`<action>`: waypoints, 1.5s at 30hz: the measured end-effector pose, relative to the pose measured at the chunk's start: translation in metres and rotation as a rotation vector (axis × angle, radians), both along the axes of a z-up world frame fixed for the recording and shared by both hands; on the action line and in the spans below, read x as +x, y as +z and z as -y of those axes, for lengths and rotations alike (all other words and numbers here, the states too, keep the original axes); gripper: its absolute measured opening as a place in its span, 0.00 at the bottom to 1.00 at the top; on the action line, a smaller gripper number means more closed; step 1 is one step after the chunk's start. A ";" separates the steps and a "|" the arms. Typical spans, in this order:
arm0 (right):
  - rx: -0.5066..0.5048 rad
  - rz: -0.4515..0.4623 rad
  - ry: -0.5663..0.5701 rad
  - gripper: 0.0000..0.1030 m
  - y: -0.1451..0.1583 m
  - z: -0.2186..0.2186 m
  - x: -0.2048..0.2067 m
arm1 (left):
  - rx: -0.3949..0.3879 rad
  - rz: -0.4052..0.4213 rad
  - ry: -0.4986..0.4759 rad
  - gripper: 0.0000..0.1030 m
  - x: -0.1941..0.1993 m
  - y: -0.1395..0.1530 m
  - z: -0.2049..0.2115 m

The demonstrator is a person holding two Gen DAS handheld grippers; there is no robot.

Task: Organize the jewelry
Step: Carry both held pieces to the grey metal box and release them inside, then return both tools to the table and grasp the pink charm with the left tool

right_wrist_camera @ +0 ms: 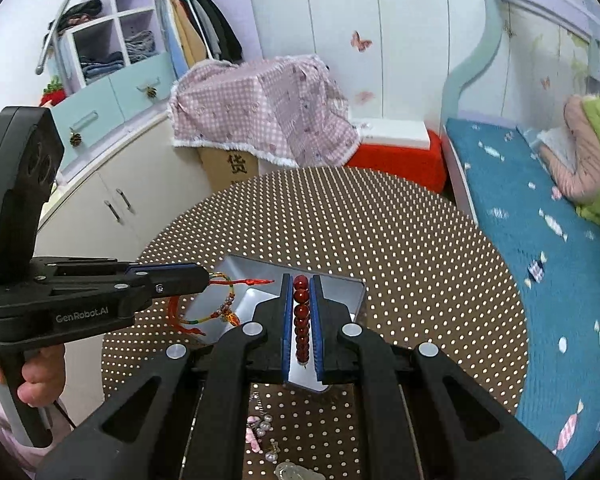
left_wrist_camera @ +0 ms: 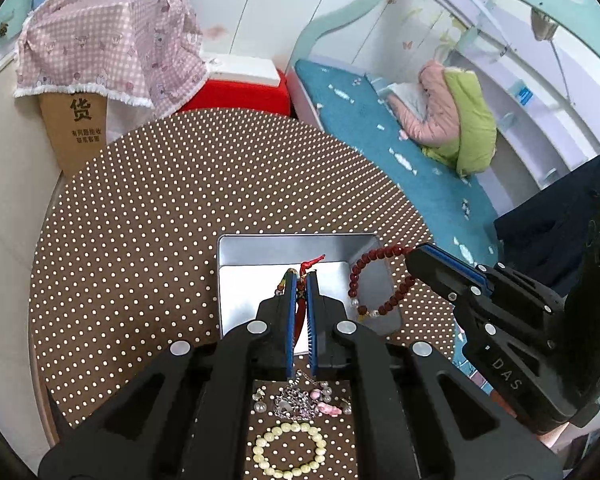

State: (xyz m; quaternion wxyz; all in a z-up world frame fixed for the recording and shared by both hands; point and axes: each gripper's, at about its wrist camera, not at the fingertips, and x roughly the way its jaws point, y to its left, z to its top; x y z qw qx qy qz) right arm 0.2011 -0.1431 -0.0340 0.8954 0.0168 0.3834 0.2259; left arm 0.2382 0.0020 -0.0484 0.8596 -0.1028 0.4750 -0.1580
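A silver metal tin (left_wrist_camera: pixel 236 256) (right_wrist_camera: pixel 342 286) lies open on the round polka-dot table (left_wrist_camera: pixel 180 184). My left gripper (left_wrist_camera: pixel 300 276) is shut on a red and multicoloured cord bracelet (left_wrist_camera: pixel 300 304) (right_wrist_camera: pixel 224 306), held over the tin. My right gripper (right_wrist_camera: pixel 301 280) is shut on a dark red bead bracelet (right_wrist_camera: pixel 301 322) (left_wrist_camera: pixel 356 276), which hangs over the tin's right side. On the table near me lie a pale yellow bead bracelet (left_wrist_camera: pixel 290 456) and a pile of pearl and pink trinkets with a silver chain (left_wrist_camera: pixel 300 400) (right_wrist_camera: pixel 260 432).
A bed with a blue cover (left_wrist_camera: pixel 380 132) (right_wrist_camera: pixel 520 208) runs along the right. A cardboard box under a pink checked cloth (left_wrist_camera: pixel 100 60) (right_wrist_camera: pixel 256 112) and a red box (left_wrist_camera: pixel 240 94) stand behind the table. Cupboards and shelves (right_wrist_camera: pixel 112 60) are at the left.
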 end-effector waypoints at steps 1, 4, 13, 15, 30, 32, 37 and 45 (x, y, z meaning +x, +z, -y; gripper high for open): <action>0.004 -0.012 0.000 0.07 -0.001 0.000 0.005 | 0.004 -0.004 0.000 0.05 0.001 -0.003 0.001; 0.016 -0.028 -0.002 0.10 -0.005 0.005 0.008 | 0.020 -0.023 0.007 0.06 0.006 -0.012 0.002; 0.012 -0.025 -0.034 0.19 -0.003 0.017 0.008 | 0.049 -0.025 0.012 0.33 0.002 -0.021 0.000; 0.011 -0.029 -0.036 0.19 -0.004 0.018 0.006 | 0.051 -0.032 0.016 0.33 0.001 -0.023 -0.001; -0.001 0.007 -0.052 0.39 0.005 0.022 -0.023 | 0.076 0.002 0.023 0.49 -0.037 -0.017 -0.010; -0.006 0.006 -0.053 0.42 0.003 0.023 -0.028 | 0.088 0.001 0.027 0.49 -0.045 -0.019 -0.013; -0.027 -0.008 -0.047 0.52 -0.005 0.019 -0.045 | 0.128 -0.022 0.039 0.52 -0.065 -0.032 -0.019; -0.061 -0.058 -0.018 0.54 -0.022 0.005 -0.067 | 0.183 -0.114 0.061 0.57 -0.091 -0.070 -0.028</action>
